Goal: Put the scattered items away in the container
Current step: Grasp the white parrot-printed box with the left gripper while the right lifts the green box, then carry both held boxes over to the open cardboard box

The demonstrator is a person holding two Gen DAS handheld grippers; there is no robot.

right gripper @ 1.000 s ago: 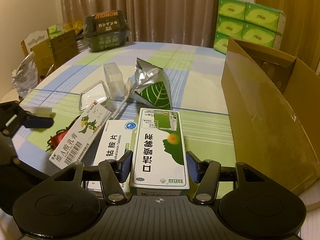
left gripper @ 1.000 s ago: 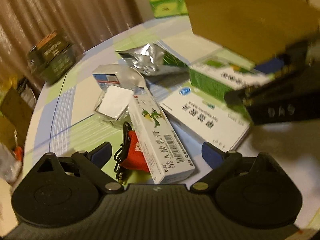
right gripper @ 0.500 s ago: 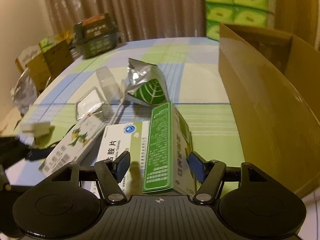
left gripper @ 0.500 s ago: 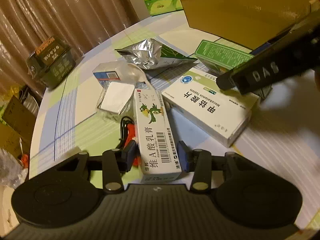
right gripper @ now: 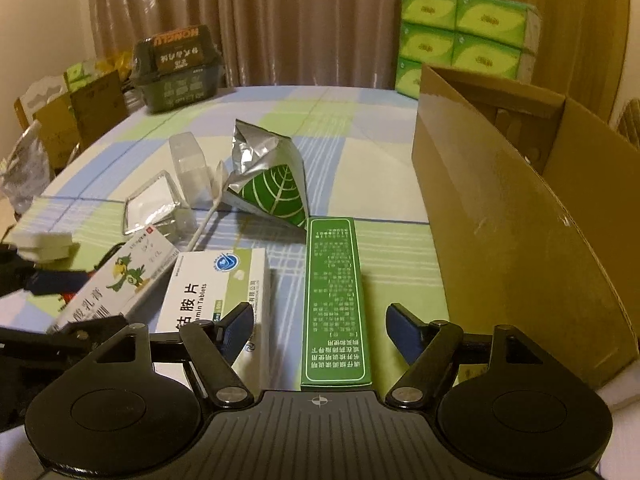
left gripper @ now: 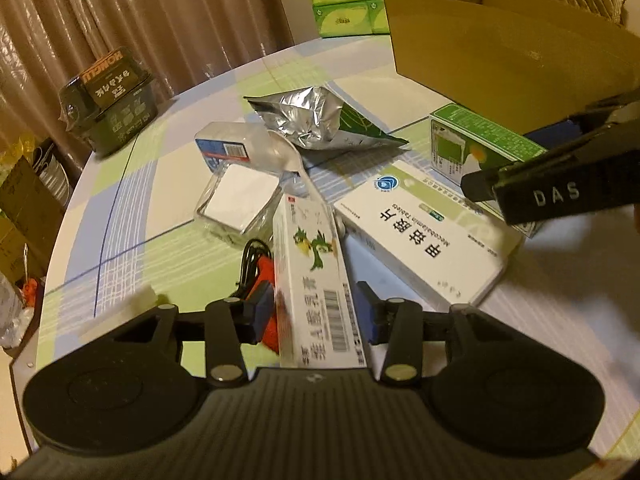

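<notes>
My left gripper (left gripper: pixel 314 308) is shut on a white ointment box with a parrot picture (left gripper: pixel 312 264), its pads pressing the box's long sides. My right gripper (right gripper: pixel 318 320) has its jaws opening. A green box (right gripper: pixel 336 300) stands on its narrow edge between them, and neither pad touches it. The brown cardboard container (right gripper: pixel 520 220) stands open to the right of the green box, and at the upper right in the left wrist view (left gripper: pixel 500 60). A white tablet box (right gripper: pixel 216 292) lies flat between the two held-side boxes.
A silver pouch with a green leaf (right gripper: pixel 272 176), a clear plastic case (right gripper: pixel 154 204) and a red item with a black cable (left gripper: pixel 260 264) lie on the checked tablecloth. A dark green carton (right gripper: pixel 176 68) sits at the far edge. Green tissue packs (right gripper: pixel 460 36) are stacked behind the container.
My left jaws closed from wide onto the ointment box. The green box went from lying flat to standing on its edge, and my right jaws spread away from it.
</notes>
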